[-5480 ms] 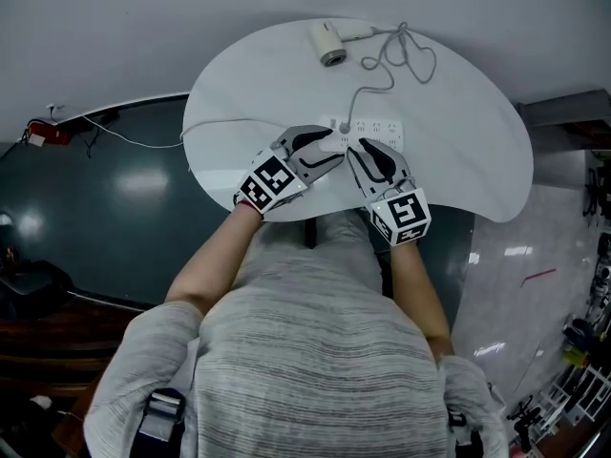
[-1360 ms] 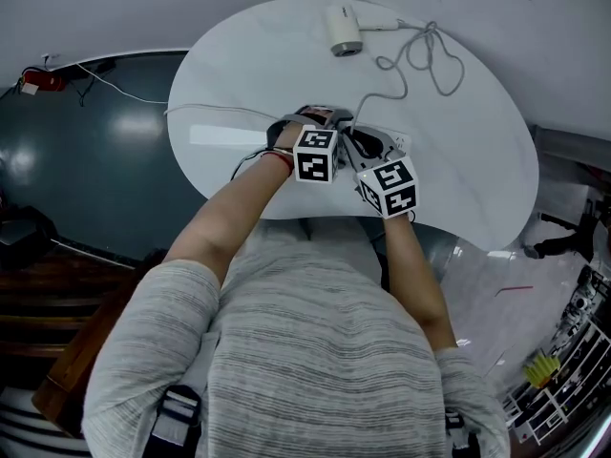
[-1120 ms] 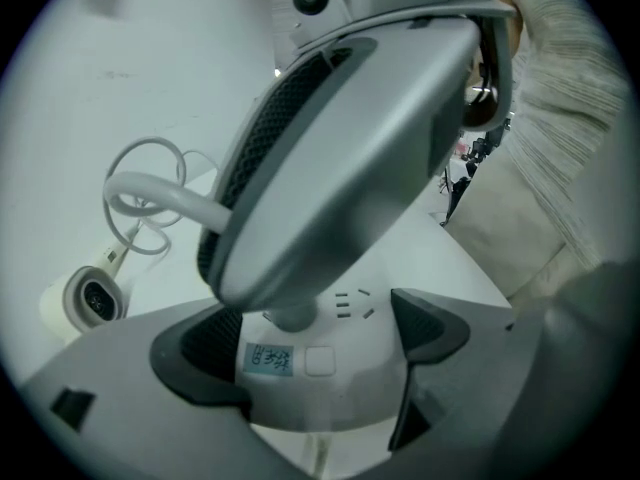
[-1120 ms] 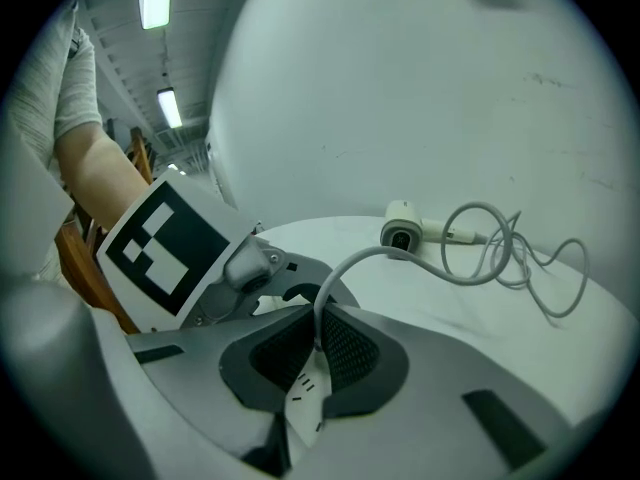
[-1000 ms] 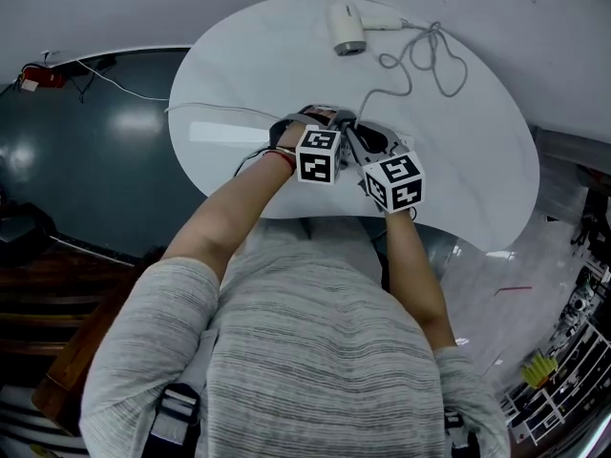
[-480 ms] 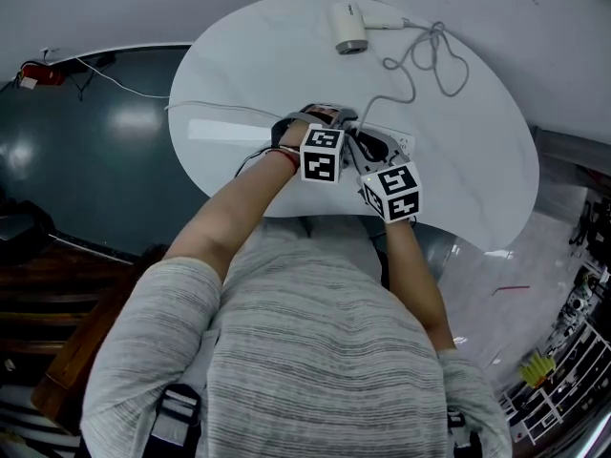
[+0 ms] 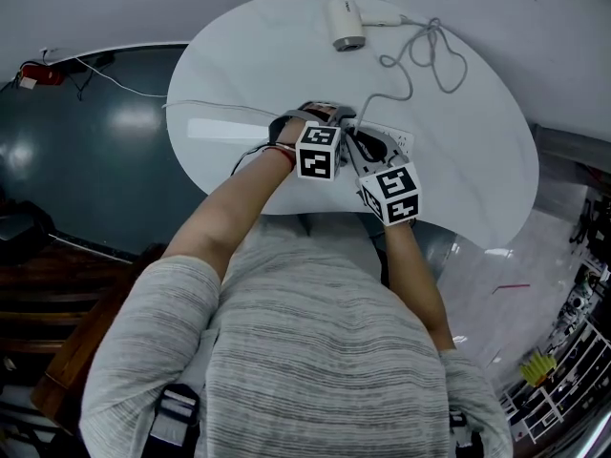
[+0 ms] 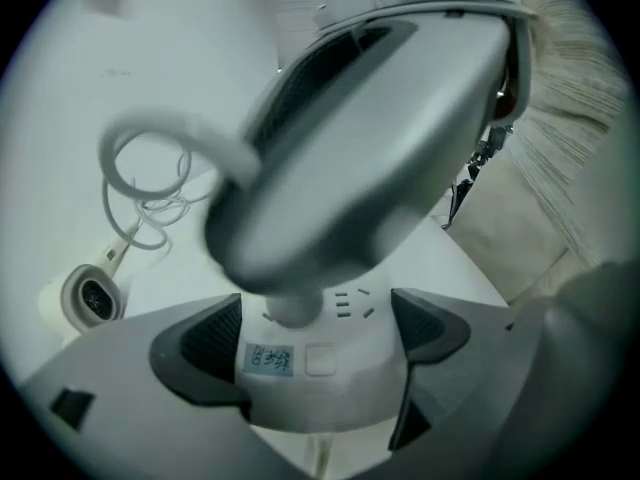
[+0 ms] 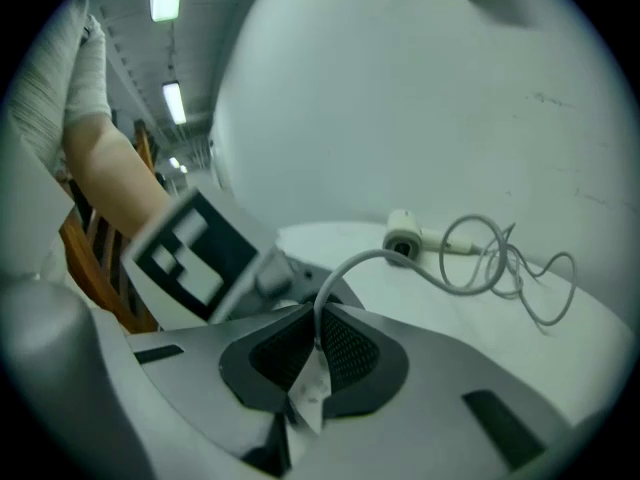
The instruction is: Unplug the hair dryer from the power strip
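Note:
The white power strip (image 7: 396, 142) lies near the middle of the round white table (image 7: 248, 74). My left gripper (image 7: 325, 114) is shut on one end of the power strip (image 8: 350, 388), a pad on each long side. A grey plug (image 8: 293, 311) stands on the strip's face. Right over it, my right gripper (image 7: 358, 141) is shut on the hair dryer's grey cord (image 9: 345, 268), which rises from between the pads of the right gripper (image 9: 315, 353) beside a white tag. The cream hair dryer (image 7: 346, 25) rests at the table's far edge, its cord coiled (image 7: 425, 51) beside it.
The strip's own thin white lead (image 7: 220, 110) runs left off the table over the dark floor (image 7: 86, 179). A red object (image 7: 36, 76) sits by the wall at the left. Shelving shows at the lower right corner (image 7: 573, 389).
Since the earliest frame both grippers have come together over the strip and closed. Over the last second the right gripper's cube has only shifted slightly; the left has held still.

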Available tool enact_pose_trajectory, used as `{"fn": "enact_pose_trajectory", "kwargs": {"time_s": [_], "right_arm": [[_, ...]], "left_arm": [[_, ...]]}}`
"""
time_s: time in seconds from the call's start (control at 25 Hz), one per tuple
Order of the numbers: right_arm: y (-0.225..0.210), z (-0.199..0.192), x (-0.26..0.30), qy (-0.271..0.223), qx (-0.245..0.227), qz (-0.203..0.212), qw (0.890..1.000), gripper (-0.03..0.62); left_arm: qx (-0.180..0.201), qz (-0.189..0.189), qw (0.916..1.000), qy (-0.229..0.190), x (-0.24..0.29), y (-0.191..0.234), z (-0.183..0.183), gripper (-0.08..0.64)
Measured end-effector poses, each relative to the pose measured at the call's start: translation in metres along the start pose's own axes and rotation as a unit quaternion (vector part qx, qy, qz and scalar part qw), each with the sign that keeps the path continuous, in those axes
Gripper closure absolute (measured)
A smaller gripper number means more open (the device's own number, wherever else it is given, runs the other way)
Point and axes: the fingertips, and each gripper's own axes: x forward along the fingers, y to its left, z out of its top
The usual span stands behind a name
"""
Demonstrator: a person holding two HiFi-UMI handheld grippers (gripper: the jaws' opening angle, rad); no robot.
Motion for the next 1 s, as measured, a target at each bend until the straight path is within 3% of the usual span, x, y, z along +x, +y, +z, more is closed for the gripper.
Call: {"fn": "enact_pose_trajectory", "kwargs": {"time_s": [0.12, 0.36, 1.0], "right_arm": [[0.000, 0.026, -0.015, -0.039, -0.010, -0.013, 0.999, 0.555], [-0.022, 0.027, -0.024, -0.033, -0.005, -0.025, 0.999, 0.555], [-0.050, 0.067, -0.088, -0.102, 0.018, -0.062, 0.993, 0.555]], "left_arm": [[0.003, 0.001, 1.0000, -0.002, -0.002, 0.001, 0.000, 0.093], [0.007, -0.007, 0.9999, 0.009, -0.002, -0.005, -0.001, 0.094], [0.004, -0.007, 0.9997, 0.024, -0.002, -0.005, -0.004, 0.092]]}}
